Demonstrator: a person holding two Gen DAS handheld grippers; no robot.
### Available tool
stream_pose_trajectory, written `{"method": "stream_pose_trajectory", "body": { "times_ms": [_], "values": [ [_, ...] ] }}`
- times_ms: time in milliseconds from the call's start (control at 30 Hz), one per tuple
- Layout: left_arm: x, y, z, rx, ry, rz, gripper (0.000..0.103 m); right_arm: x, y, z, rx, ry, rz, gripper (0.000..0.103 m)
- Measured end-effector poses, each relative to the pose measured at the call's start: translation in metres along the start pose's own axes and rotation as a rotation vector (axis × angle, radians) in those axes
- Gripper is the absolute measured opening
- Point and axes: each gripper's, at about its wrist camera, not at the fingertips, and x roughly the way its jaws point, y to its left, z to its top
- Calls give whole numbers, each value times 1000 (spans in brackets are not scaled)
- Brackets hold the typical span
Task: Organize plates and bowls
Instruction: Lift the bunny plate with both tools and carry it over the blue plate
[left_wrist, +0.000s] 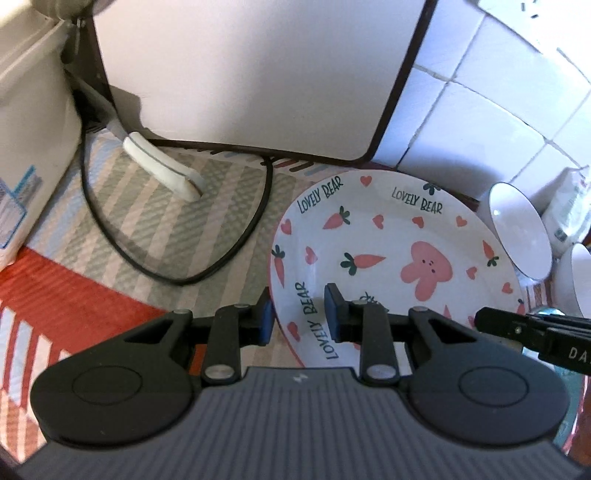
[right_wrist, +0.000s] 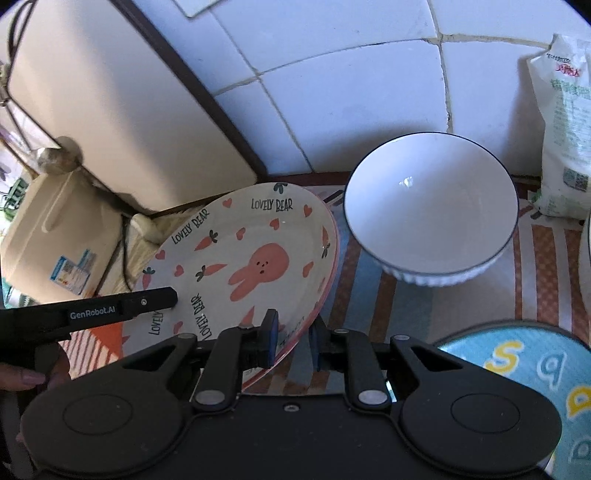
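- Plate (right_wrist: 258, 254), rabbit print, tilted, one edge off the mat (right_wrist: 369, 273); you grip its rim on both sides.
- Left gripper (left_wrist: 298, 314) and right gripper (right_wrist: 291, 341) each clenched on the rim.
- Progress: early, I'd judge. Bowl (right_wrist: 430, 210) sits loose just beside the plate, nothing stacked yet.
- Striped mat underneath; white appliance (left_wrist: 258, 74), cable (left_wrist: 229, 254), tiled wall (right_wrist: 369, 92), bag (right_wrist: 565, 129) behind.
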Motion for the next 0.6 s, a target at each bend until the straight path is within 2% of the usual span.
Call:
{"method": "stream_pose_trajectory", "body": {
  "times_ms": [267,600],
  "values": [
    [-42,-11,-15,-6,-25,7,26,-39,10,-17,9,-7,25,22],
    [-100,-44,-28,79,-78,-21,26,-107,13,-32,25,-52,37,22]
  ]
}}
